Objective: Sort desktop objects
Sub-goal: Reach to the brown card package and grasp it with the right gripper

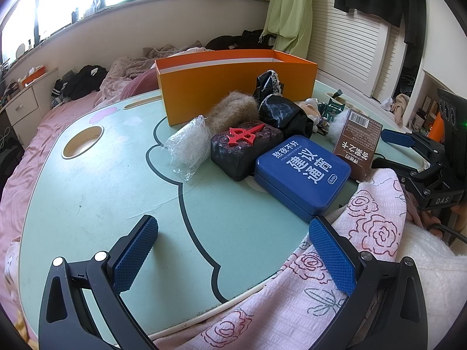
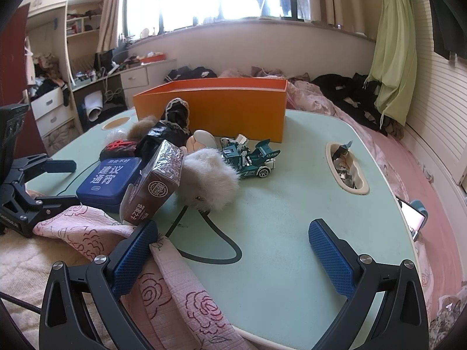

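An open orange box [image 1: 233, 87] [image 2: 227, 108] stands at the back of the green lap table [image 1: 102, 192] [image 2: 277, 218]. In front of it lie a blue tin [image 1: 302, 172] [image 2: 109, 180], a black block with a red sign [image 1: 245, 148], a clear plastic bag [image 1: 186, 143], a brown fur ball [image 1: 233, 110], a brown packet [image 1: 357, 140] [image 2: 157, 180], a white fluffy thing [image 2: 210, 180] and a teal toy car [image 2: 251, 157]. My left gripper [image 1: 233, 250] is open and empty near the table's front edge. My right gripper [image 2: 233, 253] is open and empty, right of the pile.
A pink flowered cloth [image 1: 306, 291] [image 2: 175, 277] drapes over the table's front edge between the grippers. The table has a round cup hole [image 1: 83, 141] and a slot tray with wrappers [image 2: 347, 169]. A pink bed surrounds the table. A phone [image 2: 413, 218] lies at the right.
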The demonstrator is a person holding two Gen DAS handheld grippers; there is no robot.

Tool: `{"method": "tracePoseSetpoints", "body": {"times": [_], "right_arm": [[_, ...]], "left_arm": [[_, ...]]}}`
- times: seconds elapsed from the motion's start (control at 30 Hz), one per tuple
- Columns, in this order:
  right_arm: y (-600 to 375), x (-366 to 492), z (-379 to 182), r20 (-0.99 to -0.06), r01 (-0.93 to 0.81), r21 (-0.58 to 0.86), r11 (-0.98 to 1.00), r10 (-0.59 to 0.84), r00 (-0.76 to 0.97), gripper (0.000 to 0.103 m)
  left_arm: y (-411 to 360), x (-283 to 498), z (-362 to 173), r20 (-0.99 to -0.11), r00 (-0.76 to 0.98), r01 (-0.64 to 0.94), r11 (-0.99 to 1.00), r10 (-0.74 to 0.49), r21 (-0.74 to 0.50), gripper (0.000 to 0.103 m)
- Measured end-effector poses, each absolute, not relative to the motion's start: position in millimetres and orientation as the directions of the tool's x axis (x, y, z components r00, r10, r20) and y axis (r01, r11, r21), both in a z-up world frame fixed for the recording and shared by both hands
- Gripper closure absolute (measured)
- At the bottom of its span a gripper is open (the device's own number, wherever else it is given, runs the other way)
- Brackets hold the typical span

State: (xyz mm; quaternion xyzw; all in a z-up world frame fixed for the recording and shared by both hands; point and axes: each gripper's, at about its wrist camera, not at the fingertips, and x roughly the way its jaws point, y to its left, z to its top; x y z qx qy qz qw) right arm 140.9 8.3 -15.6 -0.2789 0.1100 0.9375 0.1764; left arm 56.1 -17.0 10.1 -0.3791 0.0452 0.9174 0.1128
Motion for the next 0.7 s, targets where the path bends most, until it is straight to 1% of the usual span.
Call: {"method": "tracePoseSetpoints", "body": {"times": [0.37, 0.47, 0.53, 0.57, 0.63, 0.7], "right_arm": [[8, 140, -14, -0.557, -0.399, 0.112, -0.91, 0.275, -0.784, 0.0], [11, 139, -10, -0.551, -0.382, 0.144, -0.913, 0.246, -0.797, 0.0], [15, 142, -3, -0.535, -0.35, 0.216, -0.911, 0.189, -0.823, 0.0], [17, 143, 1, -0.516, -0.331, 0.267, -0.905, 0.155, -0.842, 0.0], [20, 144, 12, -0.447, -0.253, 0.401, -0.88, 0.053, -0.893, 0.0], [19, 135, 18, -0.431, -0.21, 0.483, -0.85, -0.021, -0.902, 0.0]], "left_arm": [[-16, 56, 10, -0.705, -0.687, -0.247, -0.969, 0.176, -0.001, 0.0], [-16, 56, 9, -0.704, -0.687, -0.247, -0.969, 0.177, -0.002, 0.0], [-16, 56, 9, -0.704, -0.688, -0.247, -0.969, 0.177, -0.002, 0.0], [-16, 56, 9, -0.704, -0.688, -0.247, -0.969, 0.177, -0.002, 0.0], [-17, 56, 9, -0.704, -0.688, -0.247, -0.969, 0.177, -0.002, 0.0], [-17, 56, 10, -0.704, -0.688, -0.248, -0.969, 0.177, -0.002, 0.0]]}}
